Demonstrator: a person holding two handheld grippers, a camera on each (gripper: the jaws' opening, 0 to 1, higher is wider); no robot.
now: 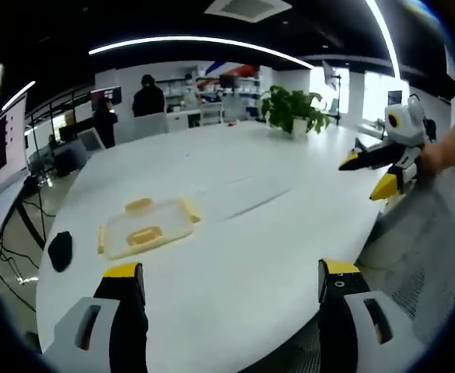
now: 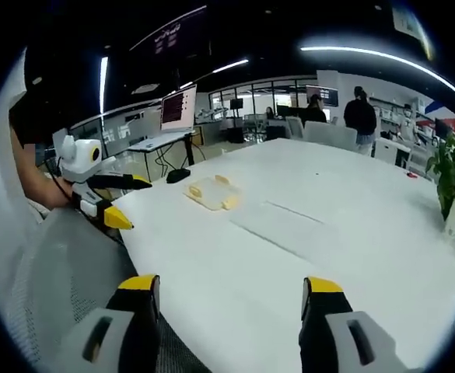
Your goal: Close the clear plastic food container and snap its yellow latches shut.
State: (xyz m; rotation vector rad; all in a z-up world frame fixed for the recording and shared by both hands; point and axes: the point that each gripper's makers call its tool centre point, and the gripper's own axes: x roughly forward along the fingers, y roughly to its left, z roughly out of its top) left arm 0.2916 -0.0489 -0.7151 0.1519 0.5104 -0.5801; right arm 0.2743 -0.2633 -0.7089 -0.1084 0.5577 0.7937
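Observation:
The clear plastic food container (image 1: 147,228) with yellow latches lies flat on the white table (image 1: 235,233), ahead and left of my left gripper (image 1: 231,281), which is open and well short of it. In the right gripper view the container (image 2: 211,192) sits far off toward the table's left edge; my right gripper (image 2: 229,295) is open over the near table edge. The right gripper (image 1: 381,171) also appears at the right of the left gripper view, held in a hand, jaws apart. The left gripper (image 2: 118,200) appears at the left of the right gripper view, open too.
A black object (image 1: 60,250) lies near the table's left edge, beside the container. A potted plant (image 1: 295,110) stands at the far side of the table. People (image 1: 148,96) stand by desks and monitors beyond. A grey mesh chair back (image 2: 48,272) is close by.

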